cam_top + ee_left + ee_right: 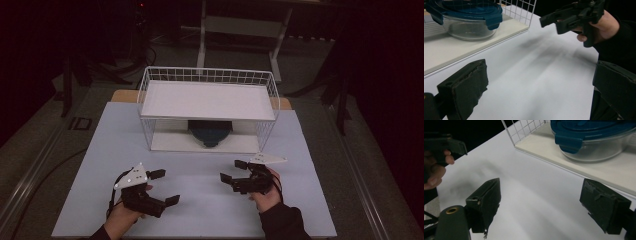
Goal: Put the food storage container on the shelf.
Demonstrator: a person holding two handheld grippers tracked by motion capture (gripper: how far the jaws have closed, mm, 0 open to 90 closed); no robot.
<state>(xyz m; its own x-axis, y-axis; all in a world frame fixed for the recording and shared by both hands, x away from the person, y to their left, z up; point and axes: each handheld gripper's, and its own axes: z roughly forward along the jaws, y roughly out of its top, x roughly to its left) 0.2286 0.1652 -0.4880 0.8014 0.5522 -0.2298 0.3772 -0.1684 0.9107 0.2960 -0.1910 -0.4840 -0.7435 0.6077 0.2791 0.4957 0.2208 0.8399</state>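
Glass container (210, 134) with blue clip lid on the lower shelf of the white wire rack (207, 75), at the far middle of the table (100, 165). Left gripper (164, 187) and right gripper (231, 169) both spread wide, empty (well apart from the container). No legible writing or brand anywhere.

White wire rack (210, 76) standing centred toward the far edge of the pale table (200, 210), with a flat white shelf on top and a white base board below. Strip of wooden board (122, 95) peeking out past the table's far corners. Beyond, on dark floor, a light metal frame (202, 30).
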